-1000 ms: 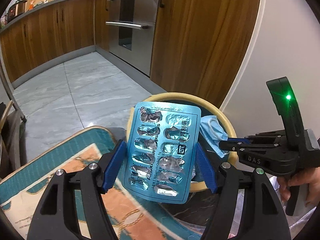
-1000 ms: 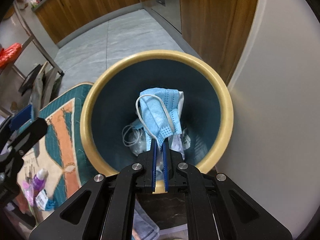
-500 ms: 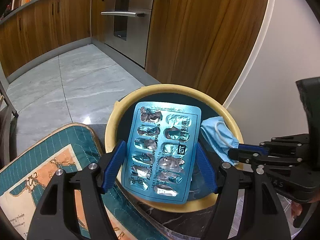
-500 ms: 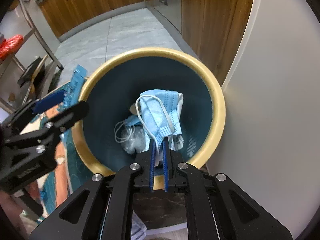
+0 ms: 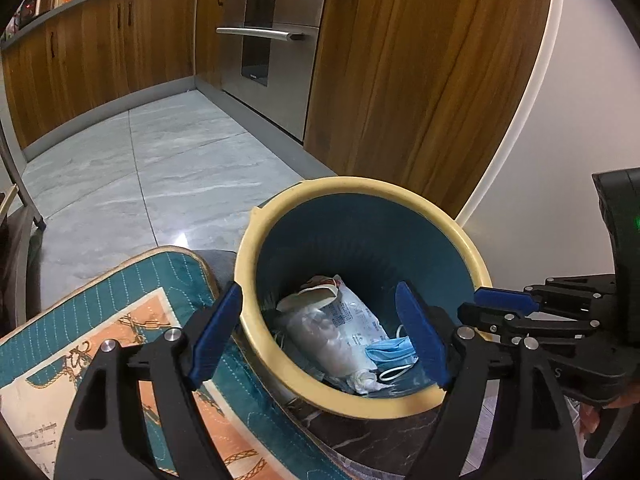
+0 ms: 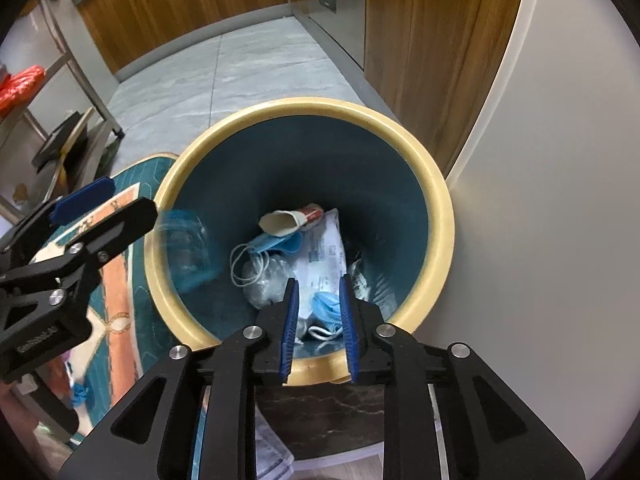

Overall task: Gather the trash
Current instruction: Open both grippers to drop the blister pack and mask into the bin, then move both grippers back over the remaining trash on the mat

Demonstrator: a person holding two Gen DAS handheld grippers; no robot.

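Both grippers over the trash bin (image 6: pixel 438 216), teal inside with a cream rim, standing on the floor by a wood cabinet (image 5: pixel 420 80) and a white wall (image 6: pixel 540 200). Left gripper (image 5: pixel 316 336): jaws spread wide, nothing between them, straddling the bin's near-left rim. Right gripper (image 6: pixel 318 328): jaws parted a modest gap, empty, above the near rim and pointing down into the bin. Blue face mask (image 6: pixel 326 308) lies at the bottom on the near side, seen through the right gripper's gap, white ear loop beside it. Blister pack (image 6: pixel 188 252) shows as a blurred blue-silver shape against the inner left wall, just beside the left gripper's tip in the right wrist view; too smeared to say if it touches the wall or is in the air. Other trash at the bottom: white printed plastic pouch (image 5: pixel 340 328), a second blue mask (image 6: pixel 276 242) with a looped cord, a crumpled clear bag (image 6: pixel 264 280), a paper cup (image 6: pixel 288 220) on its side at the far end. Teal and orange patterned rug (image 5: pixel 140 320) is left of the bin, its edge touching the base. Stainless oven (image 5: pixel 272 40) set into the cabinets far across the grey tile floor (image 5: pixel 140 168).
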